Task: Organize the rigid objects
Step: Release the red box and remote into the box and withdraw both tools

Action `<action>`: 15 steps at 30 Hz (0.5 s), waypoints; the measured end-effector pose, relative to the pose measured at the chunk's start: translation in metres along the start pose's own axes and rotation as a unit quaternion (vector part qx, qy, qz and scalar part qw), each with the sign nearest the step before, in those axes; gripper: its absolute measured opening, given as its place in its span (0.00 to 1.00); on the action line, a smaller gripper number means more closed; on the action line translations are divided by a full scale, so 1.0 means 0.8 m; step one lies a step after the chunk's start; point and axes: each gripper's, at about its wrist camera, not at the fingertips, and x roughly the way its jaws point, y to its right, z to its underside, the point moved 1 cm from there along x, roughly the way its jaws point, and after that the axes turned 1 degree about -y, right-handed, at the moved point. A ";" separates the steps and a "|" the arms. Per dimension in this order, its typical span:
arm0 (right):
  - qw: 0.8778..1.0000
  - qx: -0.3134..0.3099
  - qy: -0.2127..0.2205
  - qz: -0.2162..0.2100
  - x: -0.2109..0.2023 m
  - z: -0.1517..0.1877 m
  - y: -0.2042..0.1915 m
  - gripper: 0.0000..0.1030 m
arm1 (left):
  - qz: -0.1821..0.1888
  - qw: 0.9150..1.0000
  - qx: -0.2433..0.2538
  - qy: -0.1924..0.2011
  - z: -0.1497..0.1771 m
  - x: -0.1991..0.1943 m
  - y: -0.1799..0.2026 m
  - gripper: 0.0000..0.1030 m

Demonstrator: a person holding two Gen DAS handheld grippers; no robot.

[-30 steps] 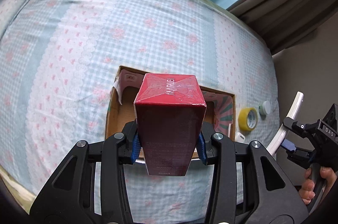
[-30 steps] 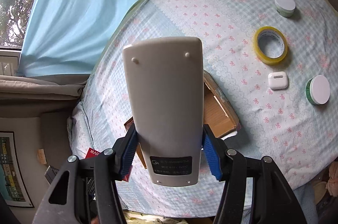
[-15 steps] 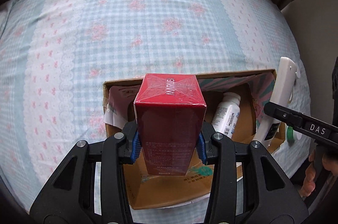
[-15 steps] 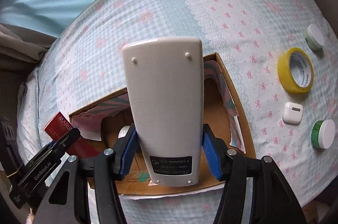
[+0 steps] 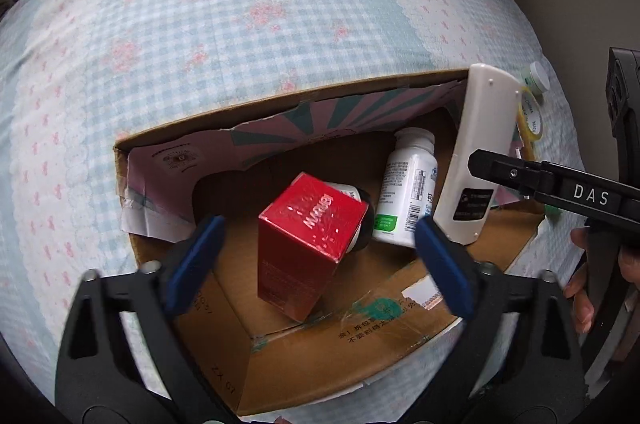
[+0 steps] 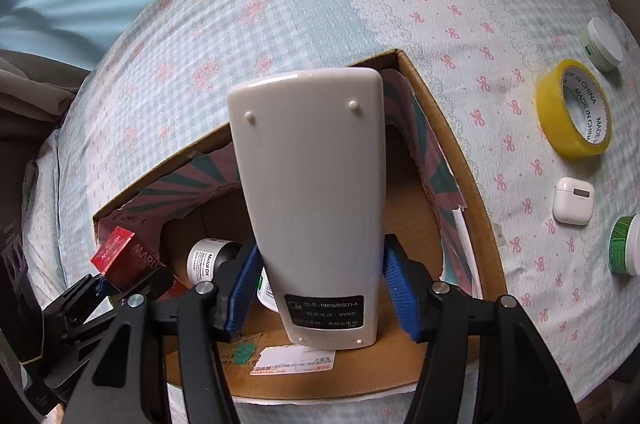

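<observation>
An open cardboard box (image 5: 280, 108) lies on the bed. Inside it a red carton (image 5: 308, 240) stands tilted against a dark jar. My left gripper (image 5: 320, 222) hangs over the carton with its jaws opening wide, and the blue pads are well clear of it on both sides. A white remote (image 6: 312, 192) stands upright, back side showing, at the right end of the box (image 6: 440, 112). My right gripper (image 6: 322, 248) has its jaws opening around the remote. Its pads sit just off the remote's sides. In the left wrist view the remote (image 5: 480, 152) leans near the box's right wall.
A white pill bottle (image 5: 408, 192) and a dark jar (image 6: 208, 260) lie in the box. On the checked bedspread to the right are yellow tape (image 6: 576, 112), an earbud case (image 6: 573, 200), a white-lidded jar (image 6: 604, 44) and a green jar (image 6: 626, 244). A person's hand (image 5: 580, 288) holds the right gripper.
Both grippers sank toward the box. My left gripper let go of the red carton, which now rests tilted inside. My right gripper's pads spread off the remote.
</observation>
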 end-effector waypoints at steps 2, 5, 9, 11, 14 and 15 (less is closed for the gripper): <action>1.000 0.012 0.014 0.006 -0.012 0.001 0.004 0.93 | -0.011 1.000 0.006 -0.002 0.001 -0.006 0.003 1.00; 0.999 0.011 0.031 0.002 -0.031 0.003 0.009 1.00 | -0.027 1.000 0.003 0.001 0.008 -0.015 0.001 1.00; 0.999 -0.017 0.040 0.013 -0.047 0.009 0.008 1.00 | -0.028 0.999 -0.019 0.006 0.020 -0.029 -0.008 1.00; 0.998 -0.029 0.047 0.016 -0.053 0.012 0.008 1.00 | -0.034 0.999 -0.026 0.011 0.024 -0.038 -0.010 1.00; 0.998 -0.038 0.056 0.017 -0.060 0.015 0.008 1.00 | -0.041 0.999 -0.031 0.017 0.031 -0.054 -0.012 1.00; 0.997 -0.039 0.059 0.016 -0.063 0.015 0.007 1.00 | -0.043 0.998 -0.034 0.019 0.034 -0.058 -0.011 1.00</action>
